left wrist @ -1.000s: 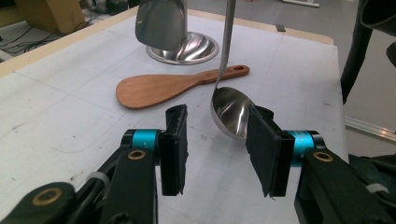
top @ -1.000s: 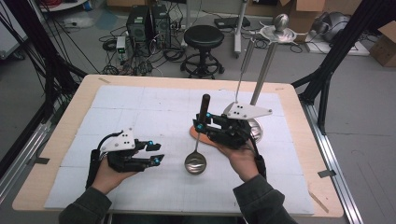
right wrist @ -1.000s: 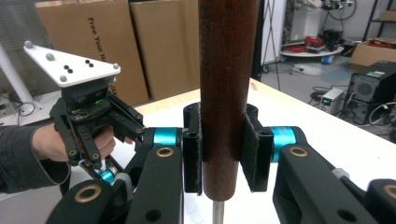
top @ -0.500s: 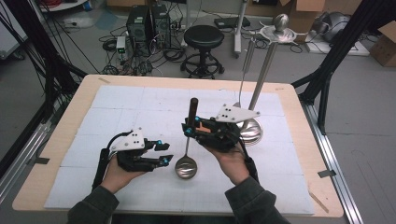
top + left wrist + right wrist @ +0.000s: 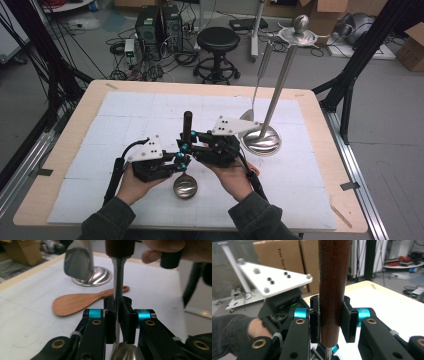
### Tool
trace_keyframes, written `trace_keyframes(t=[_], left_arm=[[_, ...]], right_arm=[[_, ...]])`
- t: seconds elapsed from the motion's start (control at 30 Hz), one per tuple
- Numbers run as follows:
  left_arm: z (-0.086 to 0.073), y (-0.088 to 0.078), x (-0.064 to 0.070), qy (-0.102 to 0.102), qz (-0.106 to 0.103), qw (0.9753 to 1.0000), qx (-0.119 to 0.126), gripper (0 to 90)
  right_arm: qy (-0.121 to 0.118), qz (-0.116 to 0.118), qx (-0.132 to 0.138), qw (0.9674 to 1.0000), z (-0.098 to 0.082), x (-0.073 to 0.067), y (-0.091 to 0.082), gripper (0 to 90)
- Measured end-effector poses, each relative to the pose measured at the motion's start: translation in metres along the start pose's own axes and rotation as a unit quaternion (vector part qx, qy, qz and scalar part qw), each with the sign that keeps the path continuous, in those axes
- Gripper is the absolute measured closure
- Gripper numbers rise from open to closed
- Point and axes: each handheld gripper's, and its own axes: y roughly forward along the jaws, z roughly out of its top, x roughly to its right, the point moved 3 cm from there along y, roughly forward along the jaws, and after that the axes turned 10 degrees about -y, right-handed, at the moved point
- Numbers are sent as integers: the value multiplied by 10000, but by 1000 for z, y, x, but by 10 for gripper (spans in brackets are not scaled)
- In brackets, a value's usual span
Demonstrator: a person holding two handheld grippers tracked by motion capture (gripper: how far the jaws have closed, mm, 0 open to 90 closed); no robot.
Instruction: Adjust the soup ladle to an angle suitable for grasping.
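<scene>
1. The ladle (image 5: 186,165) is held up off the white mat (image 5: 125,115), near the front middle of the table (image 5: 90,97). Its dark wooden handle (image 5: 334,290) points up and away; its steel bowl (image 5: 185,186) hangs nearest the person.
2. It looks stiff throughout and bowl-heavy. The thin polished shank (image 5: 118,280) seems slippery, while the thick wood offers the surer hold.
3. The right gripper (image 5: 192,145) clamps the wooden handle near its lower end, pads pressed to both sides.
4. The left gripper (image 5: 181,159) has just been closing; in the left gripper view its jaws now pinch the metal shank just above the bowl.
5. Two holds on one rigid piece: I'd judge twisting them against each other could slip the narrow steel.
6. Behind, a wooden rice paddle (image 5: 80,302) lies flat on the mat, near the steel utensil stand (image 5: 262,141), where a spatula (image 5: 256,90) hangs.
</scene>
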Motion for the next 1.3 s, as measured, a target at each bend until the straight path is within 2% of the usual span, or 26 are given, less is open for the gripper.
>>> trace_keyframes(t=[0.03,0.1,0.17,0.3,0.4,0.53,0.57,0.7,0.8,0.9,1.0,1.3], left_arm=[[1,-1,1,57,-5,10000,24,838],[1,-3,2,79,-185,9998,69,840],[1,-5,3,118,-367,9993,8,841],[2,-8,4,142,-685,9975,23,841],[2,-9,5,109,-772,9969,54,841],[2,-10,5,128,-740,9972,32,831],[2,-11,4,75,-685,9976,35,790],[1,-16,1,58,-473,9989,13,672],[-1,-22,-2,-29,-369,9993,19,618],[-3,-27,-5,-30,-269,9996,-20,588],[-5,-32,-8,-77,-140,9999,-35,555],[-15,-47,-20,-209,248,9994,-73,455]], right_arm=[[-51,43,4,10000,1,0,-1,724],[-205,330,90,9992,2,1,-3,720],[-324,580,151,9977,3,2,-4,713],[-378,1045,310,9933,4,3,-6,701],[-347,1208,374,9914,4,3,-5,719],[-339,1134,364,9923,4,0,-6,727],[-306,1092,338,9930,4,0,-7,728],[-333,763,312,9960,5,2,-14,729],[-313,521,329,9976,7,7,-24,729],[-276,342,319,9985,8,13,-33,729],[-267,141,297,9991,8,18,-43,729],[-215,-178,207,9994,6,31,-62,728]])
